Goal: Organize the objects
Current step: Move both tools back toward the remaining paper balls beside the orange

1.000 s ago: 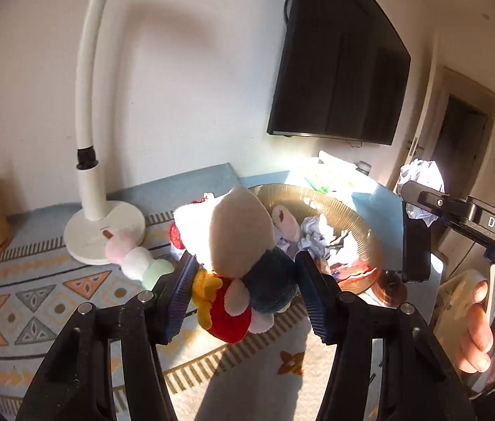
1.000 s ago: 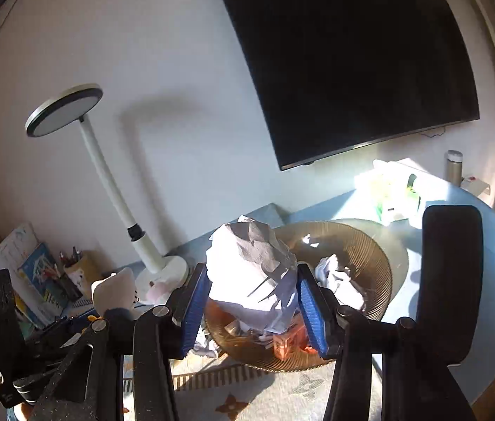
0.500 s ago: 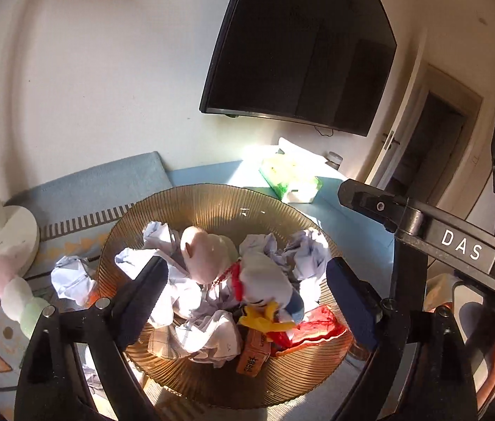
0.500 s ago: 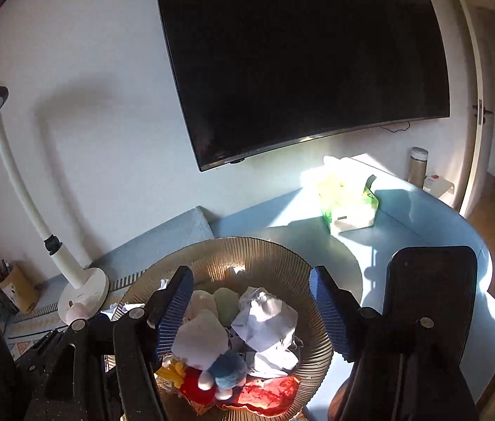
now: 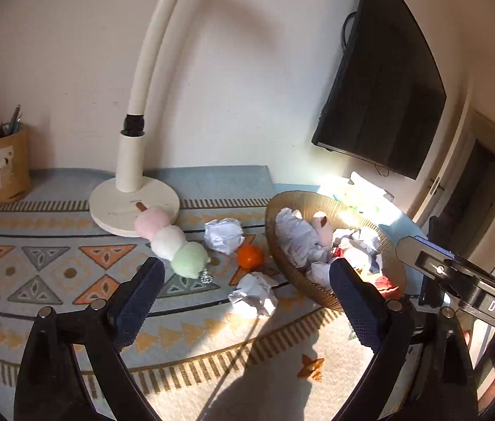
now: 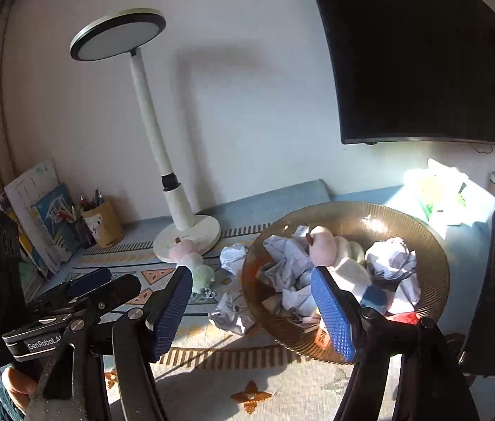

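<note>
Patterned cloth in blue, grey and orange (image 5: 54, 266) is seen covering the tabletop in the left wrist view. The ribbed amber bowl (image 5: 284, 259), filled with crumpled paper and soft toys, is taken as landmark. Left of it lie a small orange fruit (image 5: 250, 256), two crumpled white paper balls (image 5: 223, 234) (image 5: 254, 293), and a pink, white and green plush skewer (image 5: 173, 242) against the white lamp base (image 5: 114, 207). The left hand-held gripper (image 5: 247, 310) is opening wide, nothing between its jaws.

In the right wrist view, the bowl (image 6: 433, 266) is seen just beyond the right hand-held gripper (image 6: 252, 310), whose jaws are parted and empty.
</note>
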{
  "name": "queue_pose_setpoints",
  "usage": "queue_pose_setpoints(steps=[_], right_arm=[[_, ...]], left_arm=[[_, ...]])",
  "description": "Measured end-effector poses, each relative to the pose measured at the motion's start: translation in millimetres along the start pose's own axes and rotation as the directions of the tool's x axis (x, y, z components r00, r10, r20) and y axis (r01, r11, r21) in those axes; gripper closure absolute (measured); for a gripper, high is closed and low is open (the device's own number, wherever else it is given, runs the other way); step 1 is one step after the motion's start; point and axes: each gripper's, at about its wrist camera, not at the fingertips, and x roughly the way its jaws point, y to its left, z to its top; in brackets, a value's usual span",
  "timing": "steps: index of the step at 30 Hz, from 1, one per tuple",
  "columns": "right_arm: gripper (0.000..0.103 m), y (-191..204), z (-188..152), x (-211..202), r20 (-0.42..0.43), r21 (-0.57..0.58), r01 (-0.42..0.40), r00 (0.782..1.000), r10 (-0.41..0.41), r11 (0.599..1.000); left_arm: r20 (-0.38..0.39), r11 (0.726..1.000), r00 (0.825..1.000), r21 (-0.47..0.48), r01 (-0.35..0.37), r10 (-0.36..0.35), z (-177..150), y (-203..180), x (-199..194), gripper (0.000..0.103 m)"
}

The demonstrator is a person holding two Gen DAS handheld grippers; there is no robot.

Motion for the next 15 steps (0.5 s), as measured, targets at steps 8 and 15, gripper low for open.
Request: queue_pose_setpoints(steps=[8,15], right_arm=[[0.034,55,-83,59,-0.122,-0.133,0.046,0.991,-0.062,0.990],[0.032,32,-82,62,-0.148,-0.053,0.057,0.987,-0.064,0.997]], left_arm=[[-0.062,0.976,0.975,-0.026,-0.215,0.213,-55,54,-10,0.001],[-0.060,0.974,0.972,0.008,-0.227,0.228,-65,54,-10,0.001]])
